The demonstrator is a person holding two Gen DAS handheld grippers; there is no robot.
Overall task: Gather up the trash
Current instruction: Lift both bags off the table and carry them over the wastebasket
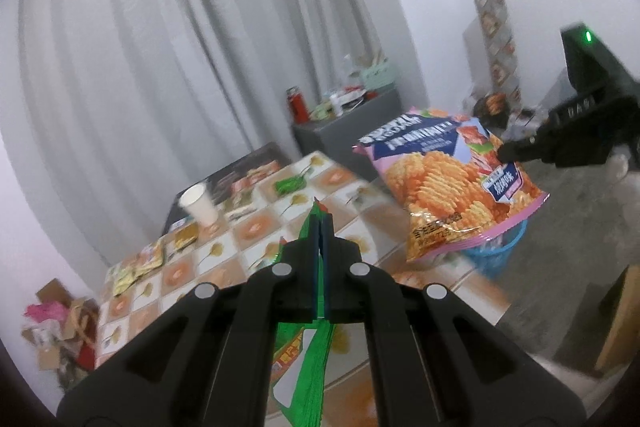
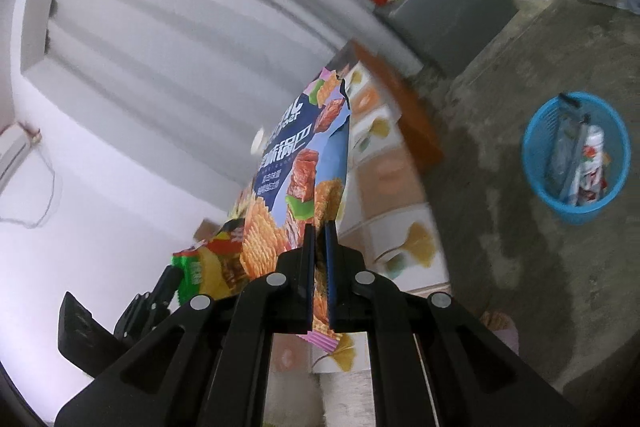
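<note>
The right hand-held gripper (image 2: 319, 227) is clenched on one edge of a large crisp bag (image 2: 304, 163), pink-trimmed with a dark blue panel and pictures of ridged crisps. In the right wrist view the bag's long axis runs straight ahead from the jaws, up and away, and the bag is lifted clear of the bench (image 2: 400, 227). The left wrist view shows the same bag from the side, hanging in the air past the bench's far corner, with the right hand-held gripper pinching its right edge.

The relation that matters most: a blue basket (image 2: 576, 155) stands on the concrete floor, well apart from the bench, and lies ahead and to the right of the held bag in the right wrist view. The right hand looks nearer to it than the left. To drop the bag in, the right hand would likely have to swing rightward and bring the bag over the basket's rim.

The left hand-held gripper (image 1: 320, 223) is also clenched, on a green wrapper (image 1: 308, 367). It sticks out a little past the fingertips and trails back below the jaws, over the bench.

The basket is not empty: it holds what look like a clear plastic bag and a white printed packet, standing upright.

Left on the bench are a white paper cup (image 1: 199, 205), a crumpled green wrapper (image 1: 290, 183) and several small yellowish packets (image 1: 136, 267) near its left edge.
</note>
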